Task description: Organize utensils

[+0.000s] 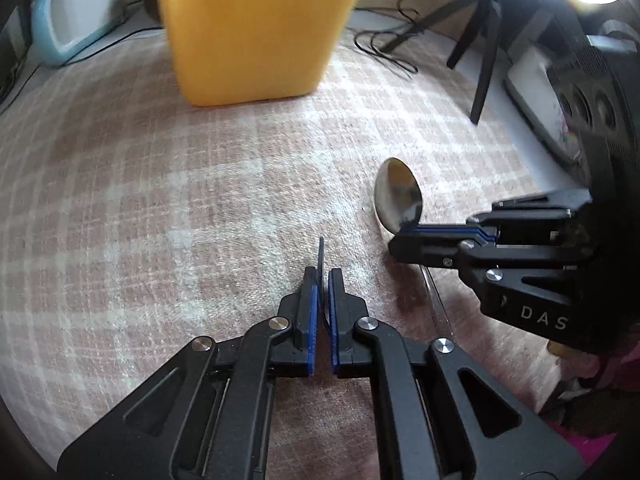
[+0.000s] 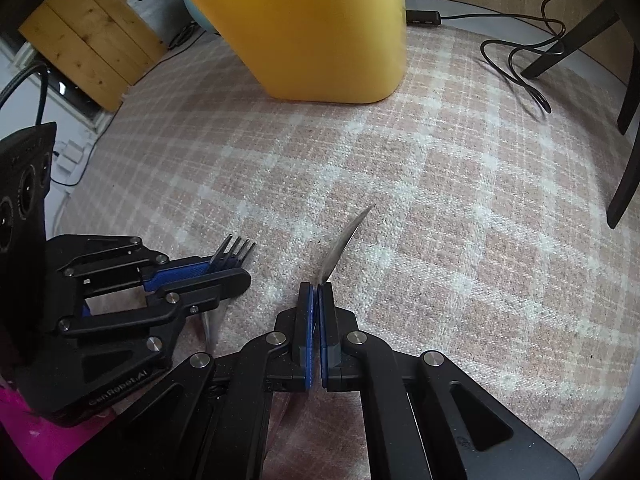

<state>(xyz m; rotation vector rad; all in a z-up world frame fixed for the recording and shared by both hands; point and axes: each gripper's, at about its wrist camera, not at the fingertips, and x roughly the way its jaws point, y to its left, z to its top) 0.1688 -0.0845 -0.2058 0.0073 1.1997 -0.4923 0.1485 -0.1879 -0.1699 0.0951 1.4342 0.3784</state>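
Left wrist view shows the left hand-held gripper (image 1: 323, 280) clenched on a dark fork (image 1: 321, 254), seen edge-on between its pads, while the right hand-held gripper (image 1: 400, 240) is clamped on a metal spoon (image 1: 398, 198) at the neck just below the bowl. Both utensils are held above the checked cloth on the tabletop (image 1: 160, 200), with the yellow tub (image 1: 256, 28) standing well ahead of them, apart from both.

One likely slip: each grip is on a thin, smooth part near the head, so a utensil could pivot or slide out as it is carried toward the tub. Another is a clash, since the two grippers sit near each other and their handles trail below, out of clear sight.
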